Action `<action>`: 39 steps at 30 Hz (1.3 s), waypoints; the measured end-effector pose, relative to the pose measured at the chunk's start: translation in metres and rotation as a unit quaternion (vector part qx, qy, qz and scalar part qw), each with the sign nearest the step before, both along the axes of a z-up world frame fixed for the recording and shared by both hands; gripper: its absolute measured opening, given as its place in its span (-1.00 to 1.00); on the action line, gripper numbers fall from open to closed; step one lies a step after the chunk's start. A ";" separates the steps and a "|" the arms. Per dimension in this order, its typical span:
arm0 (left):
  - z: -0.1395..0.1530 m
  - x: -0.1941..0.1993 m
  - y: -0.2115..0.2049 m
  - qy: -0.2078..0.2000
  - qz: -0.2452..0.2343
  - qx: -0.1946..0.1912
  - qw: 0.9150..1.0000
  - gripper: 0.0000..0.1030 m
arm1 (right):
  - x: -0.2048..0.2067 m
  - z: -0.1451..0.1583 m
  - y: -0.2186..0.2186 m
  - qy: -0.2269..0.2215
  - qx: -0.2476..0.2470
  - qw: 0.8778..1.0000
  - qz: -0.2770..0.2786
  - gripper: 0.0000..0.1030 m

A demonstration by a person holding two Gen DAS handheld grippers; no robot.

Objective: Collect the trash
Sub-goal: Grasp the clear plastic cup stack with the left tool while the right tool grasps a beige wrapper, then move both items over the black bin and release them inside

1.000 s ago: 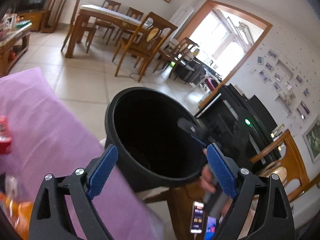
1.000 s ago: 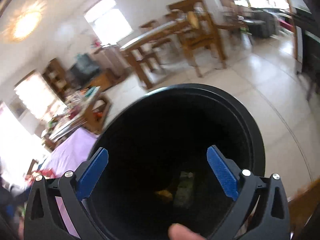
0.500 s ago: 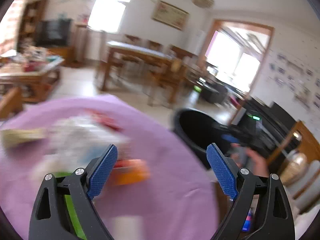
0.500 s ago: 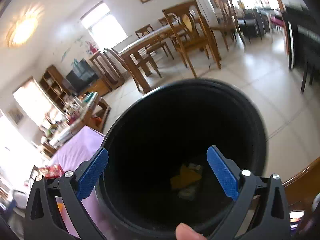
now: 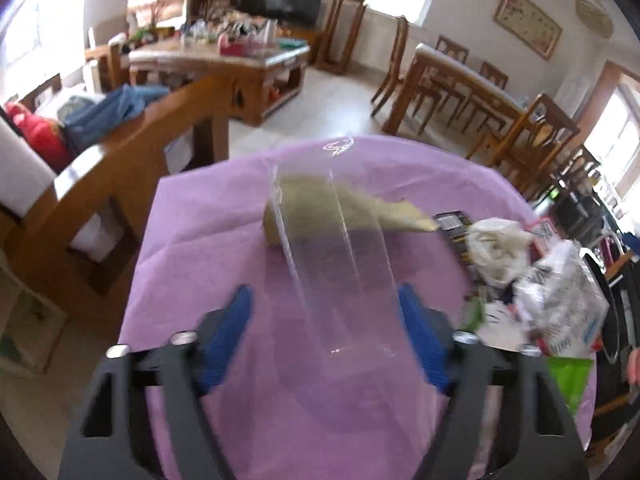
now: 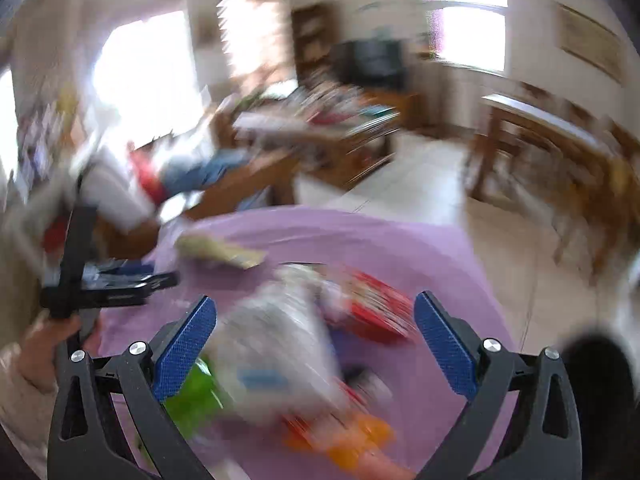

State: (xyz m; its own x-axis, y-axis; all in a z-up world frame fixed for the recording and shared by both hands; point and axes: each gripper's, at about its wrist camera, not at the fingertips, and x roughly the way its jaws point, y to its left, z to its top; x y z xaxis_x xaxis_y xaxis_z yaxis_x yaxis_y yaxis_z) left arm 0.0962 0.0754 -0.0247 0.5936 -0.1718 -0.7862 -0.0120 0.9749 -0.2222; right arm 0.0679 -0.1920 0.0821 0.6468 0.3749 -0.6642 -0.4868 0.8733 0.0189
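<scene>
A: Left side first. Left tool (image 5: pixel 324 320), fingers spread wide, nothing pinched. A clear plastic sleeve (image 5: pixel 340 264) runs up between them, lying on the purple-covered counter (image 5: pixel 192 248). Neither pad touches it, as far as the blur lets me judge.

B: Beyond it?

A: Tan paper wrapper (image 5: pixel 340 208), partly under the sleeve's far end. Further right, a heap: white crumpled bag (image 5: pixel 496 248), printed plastic bag (image 5: pixel 560 300), green packet (image 5: pixel 568 372) at the counter's near right edge.

B: So the step is picking up the sleeve?

A: My reading, yes. It's flimsy and see-through; I'd say lower the tool so both pads straddle the sleeve's near end, close slowly, and check that it lifts without dragging the tan wrapper along.

B: Right side?

A: Right tool (image 6: pixel 316 344), also spread wide and empty, hovering over the heap. Heavy motion blur. Left of it, the other handle and a hand show. Between its fingers: the printed plastic bag (image 6: pixel 272 344); the green packet (image 6: pixel 192 396) just by the left finger; a red packet (image 6: pixel 376 316) toward the right finger; something orange (image 6: pixel 352 440) nearer the camera. At far right, low, a dark round shape — possibly the trash bin, can't confirm.

B: Contact anywhere?

A: None that I can see.
</scene>
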 end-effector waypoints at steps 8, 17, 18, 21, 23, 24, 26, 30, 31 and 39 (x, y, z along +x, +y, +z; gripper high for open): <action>-0.033 0.009 0.023 0.013 -0.015 -0.064 0.998 -0.30 | 0.073 -0.046 0.146 0.058 -0.211 0.963 0.157 0.54; -0.036 0.005 0.042 -0.007 -0.032 -0.080 0.996 -0.32 | 0.108 -0.089 0.219 0.120 -0.268 0.931 0.217 0.21; -0.035 0.004 0.043 -0.011 -0.031 -0.081 0.996 -0.32 | 0.110 -0.089 0.220 0.121 -0.260 0.933 0.219 -0.06; -0.034 0.001 0.045 -0.020 -0.030 -0.085 0.996 -0.32 | 0.102 -0.087 0.217 0.121 -0.270 0.927 0.230 -0.49; -0.033 -0.001 0.046 -0.026 -0.031 -0.090 0.995 -0.32 | 0.097 -0.085 0.212 0.117 -0.283 0.925 0.224 -0.70; -0.032 -0.003 0.046 -0.030 -0.032 -0.090 0.995 -0.32 | 0.095 -0.078 0.207 0.119 -0.275 0.928 0.220 -0.76; -0.027 -0.011 0.042 -0.042 -0.039 -0.094 0.994 -0.32 | 0.089 -0.065 0.200 0.109 -0.257 0.937 0.212 -0.76; -0.010 -0.025 0.034 -0.069 -0.049 -0.103 0.991 -0.32 | 0.071 -0.026 0.164 0.080 -0.207 0.960 0.169 -0.76; -0.003 -0.030 0.029 -0.077 -0.054 -0.105 0.990 -0.32 | 0.066 -0.019 0.154 0.072 -0.191 0.966 0.160 -0.76; 0.047 -0.055 -0.040 -0.122 -0.121 -0.119 0.978 -0.32 | -0.023 0.041 -0.007 -0.023 0.056 0.998 0.025 -0.76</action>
